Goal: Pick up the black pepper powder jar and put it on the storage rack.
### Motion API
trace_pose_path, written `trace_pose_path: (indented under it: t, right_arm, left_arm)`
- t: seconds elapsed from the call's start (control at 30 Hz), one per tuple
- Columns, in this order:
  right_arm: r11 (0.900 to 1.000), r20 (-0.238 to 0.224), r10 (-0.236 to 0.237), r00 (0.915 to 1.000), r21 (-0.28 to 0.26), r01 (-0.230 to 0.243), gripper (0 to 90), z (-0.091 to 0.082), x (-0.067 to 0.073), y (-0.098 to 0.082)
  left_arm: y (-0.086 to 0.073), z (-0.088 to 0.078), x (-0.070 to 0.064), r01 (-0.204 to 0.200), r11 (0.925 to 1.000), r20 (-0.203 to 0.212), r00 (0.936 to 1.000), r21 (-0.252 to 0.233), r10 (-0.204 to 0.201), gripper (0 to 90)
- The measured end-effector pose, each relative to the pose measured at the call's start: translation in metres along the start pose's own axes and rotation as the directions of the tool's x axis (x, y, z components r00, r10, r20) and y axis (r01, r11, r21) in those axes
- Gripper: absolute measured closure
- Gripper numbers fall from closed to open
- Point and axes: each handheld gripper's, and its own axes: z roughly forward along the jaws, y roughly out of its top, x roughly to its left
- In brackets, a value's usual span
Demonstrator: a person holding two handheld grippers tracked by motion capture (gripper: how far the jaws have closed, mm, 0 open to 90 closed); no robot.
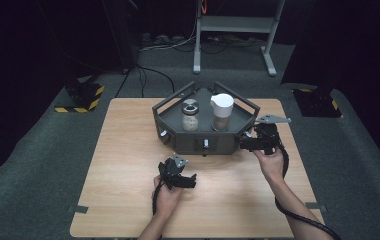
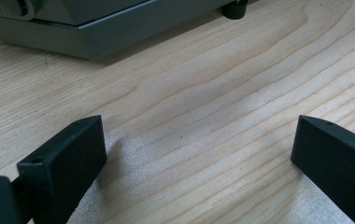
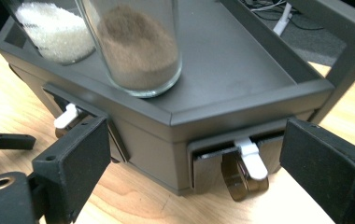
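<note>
A dark grey angular stand (image 1: 178, 134) sits at the far middle of the wooden table (image 1: 128, 200). On it stand a metal-lidded jar of white grains (image 1: 189, 117) and a taller white-capped jar of brown powder (image 1: 222, 114). My right gripper (image 1: 243, 144) is open at the stand's right front corner. In the right gripper view its jaws (image 3: 196, 144) flank a small slot with a white lever (image 3: 252, 158) and a brown translucent piece (image 3: 235, 179), without touching them. My left gripper (image 1: 192, 181) rests low in front of the stand, open over bare wood (image 2: 196, 140).
A second white lever (image 3: 67, 116) sticks out of the stand's front face. The stand's base edge (image 2: 87, 39) and a black foot (image 2: 235, 9) lie ahead of the left gripper. Beyond the table are a metal frame (image 1: 233, 25) and floor cables.
</note>
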Motion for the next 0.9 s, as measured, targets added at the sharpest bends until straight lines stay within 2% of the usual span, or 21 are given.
trace_pose_path:
  t: [0.47, 0.9]
  right_arm:
    - [1.000, 0.009, 0.006, 0.9999, 0.010, -0.006, 9.1, -0.001, 0.003, -0.020]
    - [0.999, 0.023, 0.014, 0.9996, 0.044, -0.015, 9.8, 0.006, 0.007, -0.035]
  left_arm:
    - [0.000, 0.000, 0.000, 0.000, 1.0000, 0.000, 1.0000, 0.000, 0.000, 3.3]
    - [0.000, 0.000, 0.000, -0.001, 1.0000, 0.000, 1.0000, 0.000, 0.001, 3.3]
